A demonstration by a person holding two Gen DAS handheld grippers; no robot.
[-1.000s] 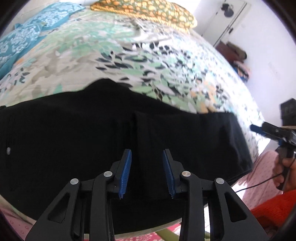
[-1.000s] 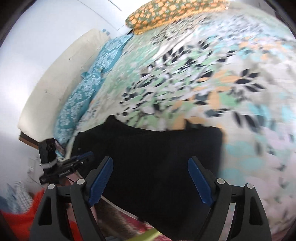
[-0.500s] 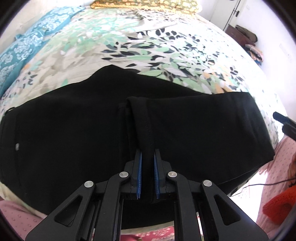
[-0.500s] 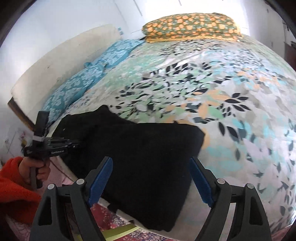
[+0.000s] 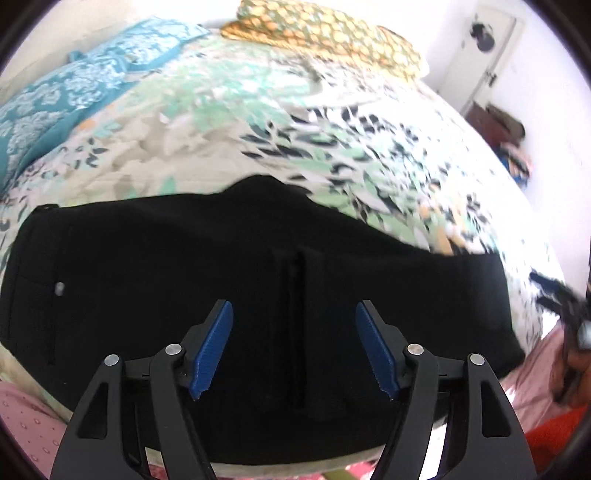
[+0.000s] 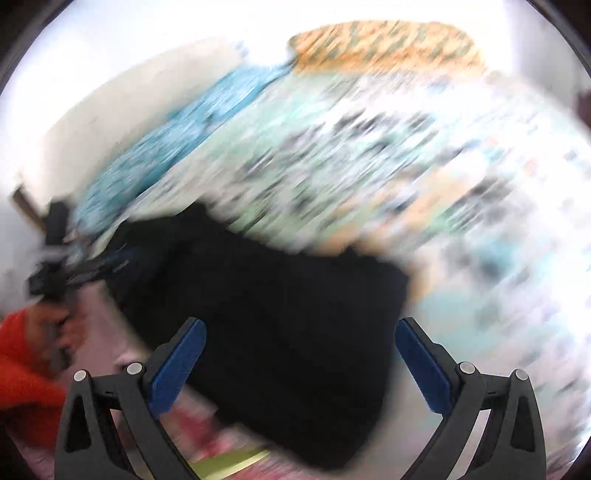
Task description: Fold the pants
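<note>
Bedroom; a bed covered in a leaf-print spread fills both views, white walls behind. Right wrist view heavily motion-blurred.

Nearest: left tongs, blue pads spread wide, nothing between them, held above the pants. The black pants lie flat across the near edge of the bed, folded lengthwise, long axis running left to right. A raised crease or fold ridge runs straight away from the camera between the two pads. A small pale button shows near the left end of the garment, beside a pocket seam.

Right tongs, pads also spread wide, gripping nothing, over the right end of the pants, whose edge hangs slightly past the mattress edge. Left tongs and the hand holding them appear blurred at far left of that view, red sleeve below.

Farther: teal patterned pillow at left of the bed, orange-and-green patterned pillow at the far end. A white door at upper right.
</note>
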